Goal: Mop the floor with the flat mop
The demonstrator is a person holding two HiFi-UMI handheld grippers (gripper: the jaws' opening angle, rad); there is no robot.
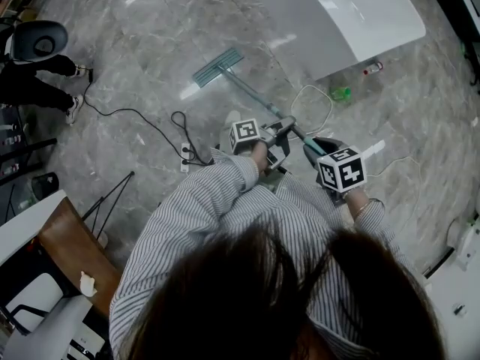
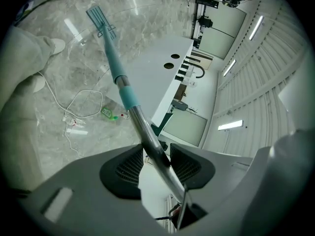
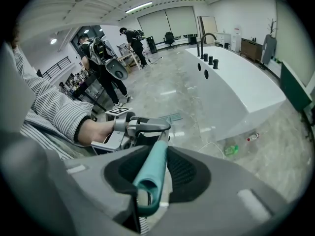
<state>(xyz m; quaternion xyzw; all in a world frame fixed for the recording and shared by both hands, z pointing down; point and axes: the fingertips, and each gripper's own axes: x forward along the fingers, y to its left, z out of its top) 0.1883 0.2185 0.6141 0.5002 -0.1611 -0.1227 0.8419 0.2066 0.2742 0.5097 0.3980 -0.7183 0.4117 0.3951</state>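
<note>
Clamped on the mop handle (image 1: 255, 94) with left claw (image 2: 157, 154) and right claw (image 3: 155, 166); liable to snag the black cable (image 1: 120, 112) at centre left if sweeping the mop head (image 1: 217, 67) leftward

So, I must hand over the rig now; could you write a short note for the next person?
Left gripper: shut on the silver metal part of the long mop pole.
Right gripper: shut on the pole's teal grip end.
The grey-green flat mop head lies on the grey marble floor, near the white tub.
Done: cannot tell which floor is mopped.
Left: mopping, avoiding the black cable and green bottle.
</note>
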